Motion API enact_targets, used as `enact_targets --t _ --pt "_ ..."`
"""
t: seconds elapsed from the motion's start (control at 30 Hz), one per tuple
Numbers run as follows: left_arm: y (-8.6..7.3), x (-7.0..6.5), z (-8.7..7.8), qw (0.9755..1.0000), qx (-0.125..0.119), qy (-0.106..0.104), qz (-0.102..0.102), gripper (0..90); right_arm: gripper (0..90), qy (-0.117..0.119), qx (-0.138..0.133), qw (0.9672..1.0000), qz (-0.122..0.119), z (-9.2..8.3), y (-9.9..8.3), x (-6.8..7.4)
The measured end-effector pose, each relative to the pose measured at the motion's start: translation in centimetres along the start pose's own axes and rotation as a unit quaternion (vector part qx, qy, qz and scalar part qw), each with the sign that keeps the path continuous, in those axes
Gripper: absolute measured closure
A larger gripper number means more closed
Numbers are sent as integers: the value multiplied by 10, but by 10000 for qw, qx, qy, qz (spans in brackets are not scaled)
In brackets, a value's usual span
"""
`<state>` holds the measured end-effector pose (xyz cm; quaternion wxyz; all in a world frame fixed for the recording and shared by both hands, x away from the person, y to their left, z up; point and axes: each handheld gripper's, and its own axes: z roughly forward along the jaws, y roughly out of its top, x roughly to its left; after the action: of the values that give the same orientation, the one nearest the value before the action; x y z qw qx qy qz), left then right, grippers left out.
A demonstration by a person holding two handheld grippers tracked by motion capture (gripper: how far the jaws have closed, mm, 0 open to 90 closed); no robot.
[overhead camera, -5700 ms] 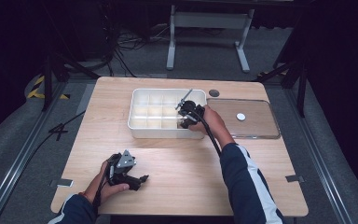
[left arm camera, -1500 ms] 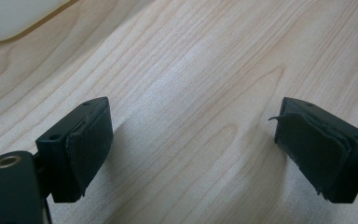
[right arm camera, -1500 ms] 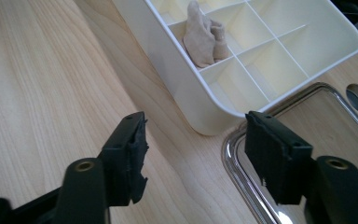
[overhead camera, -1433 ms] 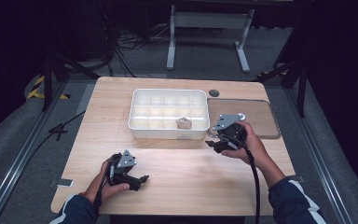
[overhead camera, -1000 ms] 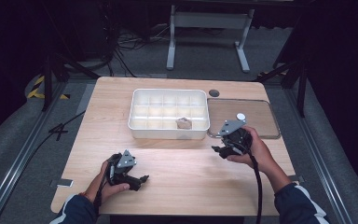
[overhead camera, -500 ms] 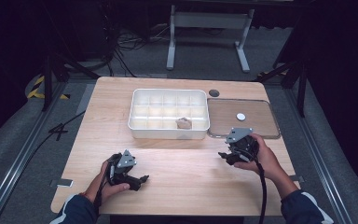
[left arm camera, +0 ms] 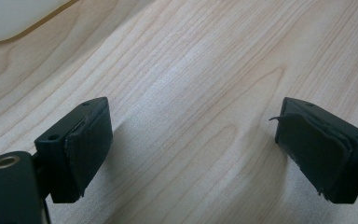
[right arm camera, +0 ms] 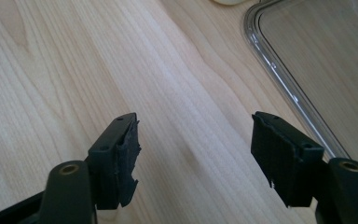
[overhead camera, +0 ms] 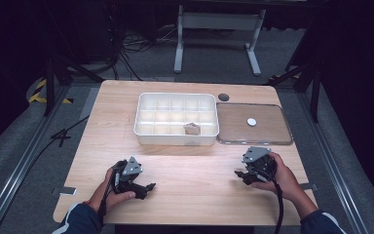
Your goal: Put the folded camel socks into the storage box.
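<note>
Right tool (overhead camera: 243, 176) back from white tray (overhead camera: 148, 130), low over tabletop (overhead camera: 195, 190), jaws apart, empty. Small object (overhead camera: 192, 128) left in tray; placement looks finished. Left tool (overhead camera: 145, 187) also agape.

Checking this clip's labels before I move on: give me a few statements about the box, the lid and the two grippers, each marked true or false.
1. The white compartment box holds one small brownish object. True.
2. The clear lid sits on top of the box. False: it lies flat on the table, beside the box's right end.
3. The right gripper has its jaws open with nothing between them. True.
4. The left gripper is shut on the small object. False: its jaws are open over bare wood.
5. Both grippers are inside the box. False: both are near the table's front edge.
</note>
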<state>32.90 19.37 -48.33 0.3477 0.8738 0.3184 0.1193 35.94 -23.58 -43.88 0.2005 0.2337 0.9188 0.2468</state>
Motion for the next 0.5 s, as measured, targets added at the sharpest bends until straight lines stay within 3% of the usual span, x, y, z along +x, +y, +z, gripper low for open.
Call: enact_targets --t 0.37,0.5 --pt "0 0 0 10000 -1 -1 -2 113 330 30 -62 9997 216 0 -30 3" --pt "0 0 0 10000 -1 -8 -6 113 328 36 -143 9989 435 -2 -45 0"
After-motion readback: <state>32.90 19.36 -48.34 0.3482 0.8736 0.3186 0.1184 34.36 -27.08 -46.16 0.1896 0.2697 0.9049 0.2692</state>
